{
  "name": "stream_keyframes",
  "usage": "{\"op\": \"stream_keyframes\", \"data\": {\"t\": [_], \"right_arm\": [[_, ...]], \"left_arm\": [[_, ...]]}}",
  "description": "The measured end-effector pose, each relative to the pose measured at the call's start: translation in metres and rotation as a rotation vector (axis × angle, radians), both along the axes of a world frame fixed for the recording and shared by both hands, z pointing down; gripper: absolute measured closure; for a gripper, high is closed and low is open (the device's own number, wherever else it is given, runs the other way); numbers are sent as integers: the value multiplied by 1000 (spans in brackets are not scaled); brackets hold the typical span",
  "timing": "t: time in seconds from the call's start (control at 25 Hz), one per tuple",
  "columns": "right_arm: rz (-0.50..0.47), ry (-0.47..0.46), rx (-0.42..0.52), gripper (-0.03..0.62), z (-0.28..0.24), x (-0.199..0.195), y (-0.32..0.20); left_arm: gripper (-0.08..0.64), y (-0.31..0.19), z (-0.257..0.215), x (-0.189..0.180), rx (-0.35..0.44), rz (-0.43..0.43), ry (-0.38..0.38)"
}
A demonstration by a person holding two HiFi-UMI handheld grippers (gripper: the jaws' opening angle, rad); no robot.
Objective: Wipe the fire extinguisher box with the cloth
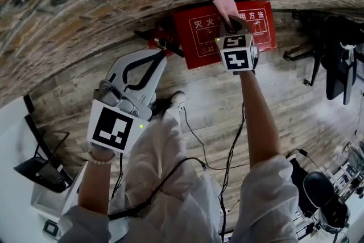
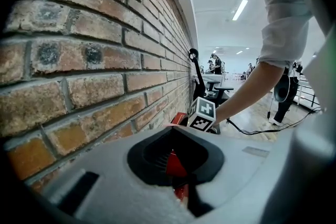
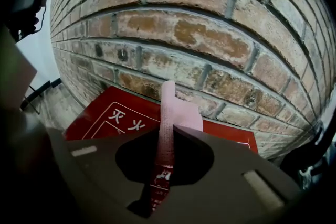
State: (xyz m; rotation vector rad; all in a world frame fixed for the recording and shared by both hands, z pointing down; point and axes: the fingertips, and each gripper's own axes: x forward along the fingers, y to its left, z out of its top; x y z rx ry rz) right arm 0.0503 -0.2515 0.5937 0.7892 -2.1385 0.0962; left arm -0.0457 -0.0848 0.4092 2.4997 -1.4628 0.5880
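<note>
At the left, the left hand-held gripper (image 1: 161,55) was held low over the wooden floor (image 1: 216,99), its jaws pointing toward the foot of the brick wall (image 1: 114,3), just beside the left end of the fire extinguisher box (image 1: 196,37). In the left gripper view its jaws were drawn together with nothing clearly caught between them. A patch of red showed through the opening behind the tips. Some small dark and red parts lay near those tips by the wall, too unclear to name.

The red box sat on the floor against the base of the wall, its broad face with white characters and a white-lined frame turned up toward the head camera.

Further right, the right hand-held gripper (image 1: 232,23) was over the middle of the box, near the edge that met the bricks. Its jaws were closed on the pink cloth (image 3: 169,113), pinching it into a narrow upright fold. The free end of the cloth rose past the jaw tips and spread a little in front of the lowest course of bricks, above the far edge of the box. The pictures did not settle whether the cloth pressed on the box surface. The person's right forearm reached forward from a white sleeve.

At the far right, a dark office chair (image 1: 335,60) stood on the floor, well apart from the box.
</note>
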Motion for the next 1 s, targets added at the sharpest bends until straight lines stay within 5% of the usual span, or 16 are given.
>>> {"op": "stream_keyframes", "data": {"t": [1.0], "right_arm": [[-259, -92, -54, 574, 1, -100, 104]], "left_arm": [[561, 11, 4, -5, -5, -9, 11]]}}
